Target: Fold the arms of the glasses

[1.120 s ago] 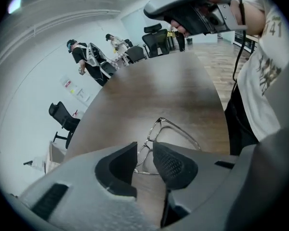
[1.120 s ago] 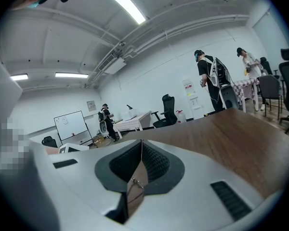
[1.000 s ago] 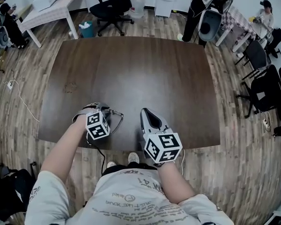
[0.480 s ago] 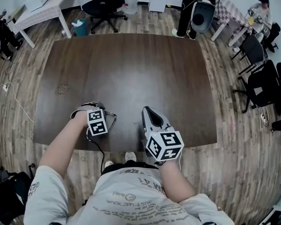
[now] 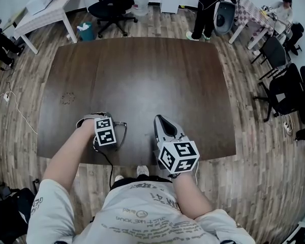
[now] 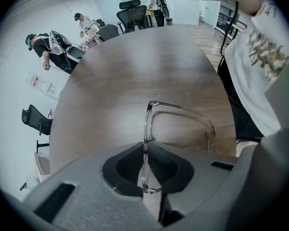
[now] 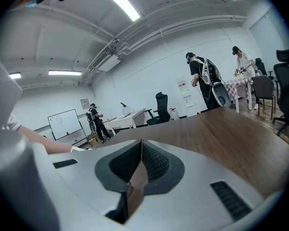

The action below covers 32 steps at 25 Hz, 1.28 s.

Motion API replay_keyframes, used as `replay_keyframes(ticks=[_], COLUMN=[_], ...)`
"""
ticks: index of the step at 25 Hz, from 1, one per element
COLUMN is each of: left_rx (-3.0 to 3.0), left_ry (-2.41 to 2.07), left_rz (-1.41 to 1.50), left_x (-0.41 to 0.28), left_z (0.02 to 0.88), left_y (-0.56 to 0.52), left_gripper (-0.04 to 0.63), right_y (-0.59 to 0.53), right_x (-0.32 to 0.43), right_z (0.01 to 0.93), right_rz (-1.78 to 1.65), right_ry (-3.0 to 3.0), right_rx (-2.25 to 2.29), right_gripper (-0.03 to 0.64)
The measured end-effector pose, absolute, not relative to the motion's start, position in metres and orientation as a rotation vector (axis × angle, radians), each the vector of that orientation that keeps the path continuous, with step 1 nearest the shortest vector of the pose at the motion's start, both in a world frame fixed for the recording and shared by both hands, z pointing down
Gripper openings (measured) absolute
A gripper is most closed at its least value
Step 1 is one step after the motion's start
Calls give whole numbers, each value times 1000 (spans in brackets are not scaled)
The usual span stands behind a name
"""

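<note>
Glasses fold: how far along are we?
Nothing folded yet: the one arm in view juts out open from the glasses. In hand: the left tongs have just been closing and now pinch them at the front. Left: folding the arms, likely with the right tongs, shut and empty.

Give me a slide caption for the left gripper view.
Left gripper, jaws just closing, pinches the glasses on the table, arm unfolded.

At the near edge of the table (image 5: 142, 75), the head view hides the jaws of the left gripper (image 6: 144, 163), which have just been closing on the glasses (image 5: 121, 132), under its marker cube (image 5: 105, 131); only a thin loop of frame shows. In the left gripper view the frame's lower end sinks behind a jaw, its near arm unreadable
</note>
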<state>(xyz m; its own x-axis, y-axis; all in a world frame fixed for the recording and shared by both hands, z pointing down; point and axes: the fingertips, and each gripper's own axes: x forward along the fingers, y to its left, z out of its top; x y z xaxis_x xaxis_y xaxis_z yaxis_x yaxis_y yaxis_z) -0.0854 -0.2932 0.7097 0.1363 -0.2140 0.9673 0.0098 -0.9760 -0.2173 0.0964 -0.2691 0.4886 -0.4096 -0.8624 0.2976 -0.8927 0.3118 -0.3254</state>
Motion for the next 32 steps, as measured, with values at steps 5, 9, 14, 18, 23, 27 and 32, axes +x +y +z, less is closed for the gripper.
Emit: replay_keyframes(ticks=[5, 9, 14, 18, 23, 27, 32], left_rx=[-2242, -2282, -2400, -2512, -2672, -2809, -3054], left_ry=[251, 331, 490, 656, 937, 1208, 1529], left_rz=[-1935, -1901, -1851, -1764, -1569, -1315, -894], left_x=[-89, -89, -96, -100, -108, -116, -122], left_z=[700, 686, 666, 643, 612, 583, 552], left_y=[-294, -297, -301, -302, -310, -320, -322], left_gripper=[36, 35, 34, 32, 32, 32, 32], right_y=[-270, -270, -269, -265, -259, -255, -246], right_x=[93, 87, 72, 65, 54, 40, 21], right_z=[487, 485, 479, 472, 464, 457, 456], right_rz=[689, 692, 671, 651, 621, 589, 603], right_ry=[-2502, -2520, -2557, -2583, -2613, -2644, -2679], right_rx=[1649, 1631, 1603, 1586, 1558, 1525, 1466], right_gripper=[16, 16, 17, 17, 17, 17, 17])
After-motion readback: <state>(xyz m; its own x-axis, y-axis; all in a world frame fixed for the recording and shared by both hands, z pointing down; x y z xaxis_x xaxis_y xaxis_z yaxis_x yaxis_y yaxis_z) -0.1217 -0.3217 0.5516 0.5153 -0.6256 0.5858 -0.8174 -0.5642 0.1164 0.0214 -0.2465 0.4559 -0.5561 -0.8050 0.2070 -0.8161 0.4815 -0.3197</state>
